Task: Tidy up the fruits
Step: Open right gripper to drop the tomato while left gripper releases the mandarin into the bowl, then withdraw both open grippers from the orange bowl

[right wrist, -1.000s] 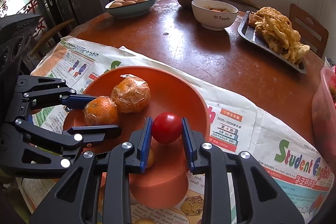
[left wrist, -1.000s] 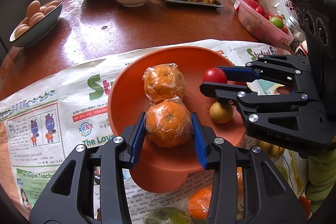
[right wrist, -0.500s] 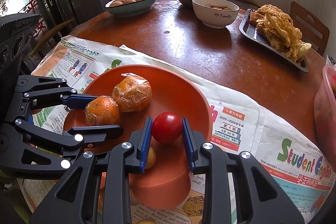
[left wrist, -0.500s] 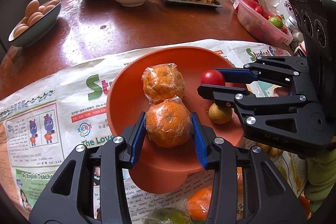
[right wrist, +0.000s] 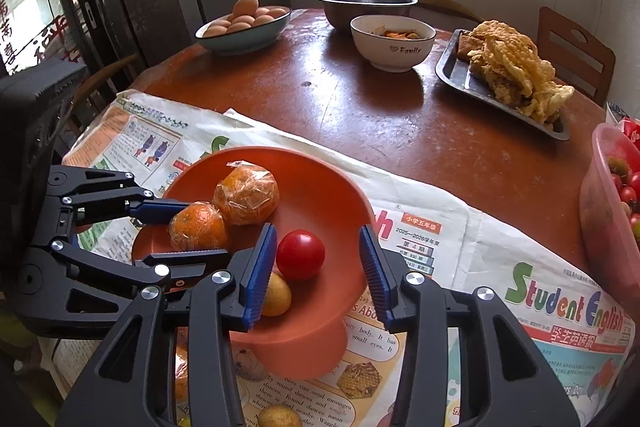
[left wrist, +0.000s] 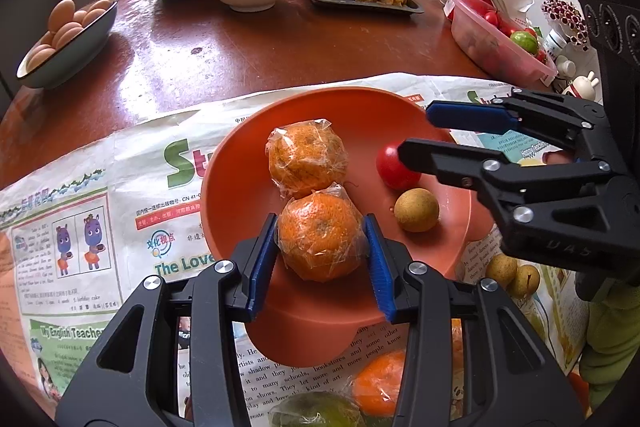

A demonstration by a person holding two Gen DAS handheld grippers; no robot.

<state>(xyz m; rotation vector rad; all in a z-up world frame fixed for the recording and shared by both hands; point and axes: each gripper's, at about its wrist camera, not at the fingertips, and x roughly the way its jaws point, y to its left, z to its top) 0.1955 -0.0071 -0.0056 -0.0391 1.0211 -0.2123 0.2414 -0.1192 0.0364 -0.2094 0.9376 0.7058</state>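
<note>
Nearest, the left gripper pinches a plastic-wrapped orange mandarin just over the near side of the round orange plastic plate; setting it down looks like the step in hand, so the next move calls for letting go and backing off. To the right, the right gripper has its jaws opening around a small red tomato, pads clear of it. A second wrapped mandarin sits farther back.

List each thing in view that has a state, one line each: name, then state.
left gripper: shut on the wrapped orange
right gripper: jaws opening, clear of the red tomato
orange plate: holds four fruits
white bowl: holds food
</note>
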